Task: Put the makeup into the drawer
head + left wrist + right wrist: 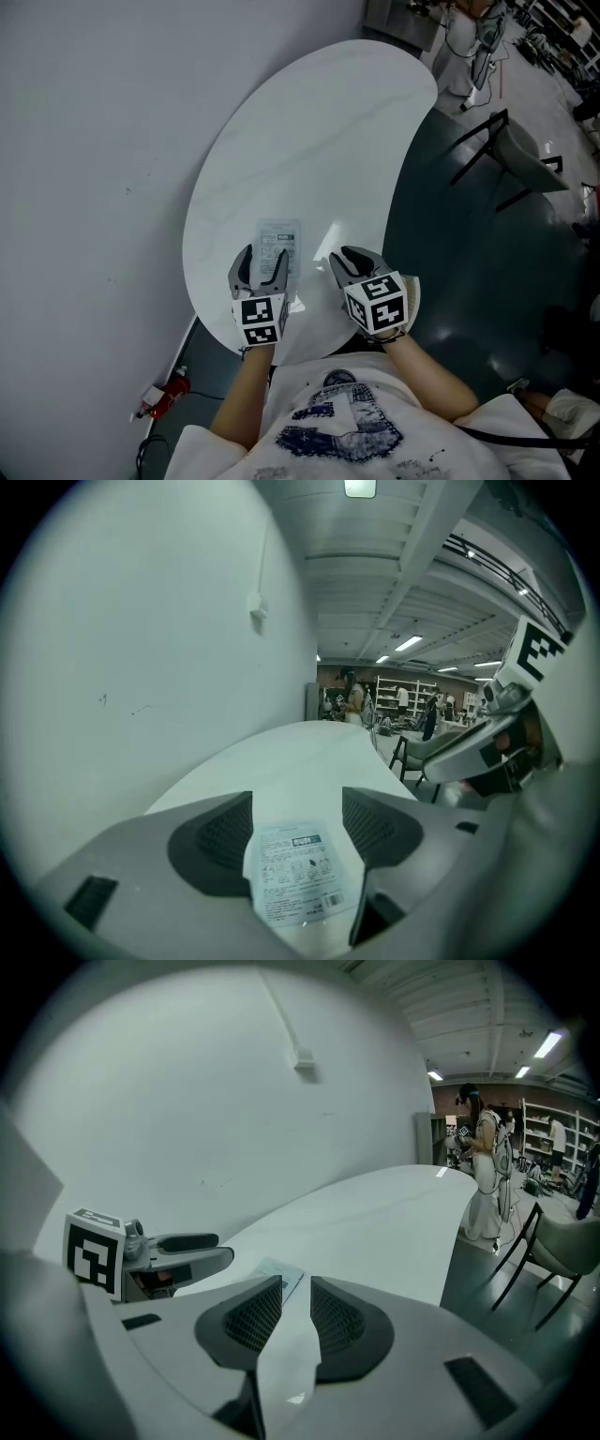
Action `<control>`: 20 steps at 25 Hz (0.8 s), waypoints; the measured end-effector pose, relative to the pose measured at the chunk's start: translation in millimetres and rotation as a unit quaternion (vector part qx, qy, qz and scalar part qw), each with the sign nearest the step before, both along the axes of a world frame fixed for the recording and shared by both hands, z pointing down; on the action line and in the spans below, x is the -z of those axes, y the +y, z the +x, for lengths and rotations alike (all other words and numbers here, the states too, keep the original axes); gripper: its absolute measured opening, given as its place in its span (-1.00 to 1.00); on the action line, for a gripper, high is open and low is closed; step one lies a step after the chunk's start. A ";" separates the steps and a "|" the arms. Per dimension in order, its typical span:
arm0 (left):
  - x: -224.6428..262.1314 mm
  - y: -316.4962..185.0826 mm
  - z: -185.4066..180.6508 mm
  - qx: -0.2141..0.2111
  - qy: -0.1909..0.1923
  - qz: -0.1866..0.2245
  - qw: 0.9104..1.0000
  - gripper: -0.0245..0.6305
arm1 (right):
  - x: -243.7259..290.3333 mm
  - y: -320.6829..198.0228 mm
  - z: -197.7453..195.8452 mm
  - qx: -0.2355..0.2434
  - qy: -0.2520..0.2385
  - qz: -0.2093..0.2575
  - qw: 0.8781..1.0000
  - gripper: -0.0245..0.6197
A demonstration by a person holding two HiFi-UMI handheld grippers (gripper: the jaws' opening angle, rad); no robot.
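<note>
The makeup here is a flat printed sachet [278, 246], and it lies face up on the white surface [319, 122], near the edge closest to us. The left tongs [263, 267] straddle its near end. In the left gripper view the jaws stand wide, with the sachet resting between them on the surface. We see no pad pressing on it, so it is not gripped.

The right tongs [345, 262] hover just beside the sachet, on its right. Their jaws are drawn to a narrow slit, and only the pale surface shows through the gap, so we take them to be empty.

The rest of the surface carries nothing else we can make out. No drawer appears in any view.

We judge the pick-up to be the step in hand, with the task barely begun. The next move calls for getting a jaw under the thin sachet, or sliding it to the edge, because it lies flush. The left tongs would then close on it, and the drawer would have to be found and opened, perhaps by the right tongs.
</note>
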State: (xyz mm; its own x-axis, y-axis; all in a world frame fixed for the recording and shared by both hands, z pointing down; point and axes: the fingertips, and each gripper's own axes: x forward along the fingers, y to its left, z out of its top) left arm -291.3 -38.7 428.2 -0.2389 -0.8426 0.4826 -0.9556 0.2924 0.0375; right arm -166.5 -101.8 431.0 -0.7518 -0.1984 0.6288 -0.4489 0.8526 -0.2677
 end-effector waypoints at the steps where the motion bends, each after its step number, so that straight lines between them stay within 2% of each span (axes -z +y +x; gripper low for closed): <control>1: -1.6 -2.2 0.0 0.002 0.002 0.003 1.000 0.09 | -1.6 -1.7 1.1 0.000 0.001 -0.001 1.000 -0.59; 6: -12.8 -8.1 -3.5 0.011 0.023 0.016 1.000 0.23 | -12.6 -6.4 -0.8 0.003 0.002 -0.010 1.000 -0.59; 10: -25.3 -12.6 -6.1 0.019 0.056 0.025 0.998 0.29 | -19.8 -11.0 -3.9 0.007 0.003 -0.017 1.000 -0.59; 20: -77.5 -23.9 -13.1 0.016 0.072 -0.037 0.997 0.50 | -42.5 -18.0 -9.1 0.015 0.017 -0.039 0.999 -0.59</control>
State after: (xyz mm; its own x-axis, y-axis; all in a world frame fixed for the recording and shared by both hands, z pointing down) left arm -304.4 -62.6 505.7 -0.1897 -0.7960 0.5748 -0.9317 0.3307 0.1505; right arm -175.6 -119.8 473.5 -0.7343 -0.1261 0.6670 -0.4341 0.8426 -0.3187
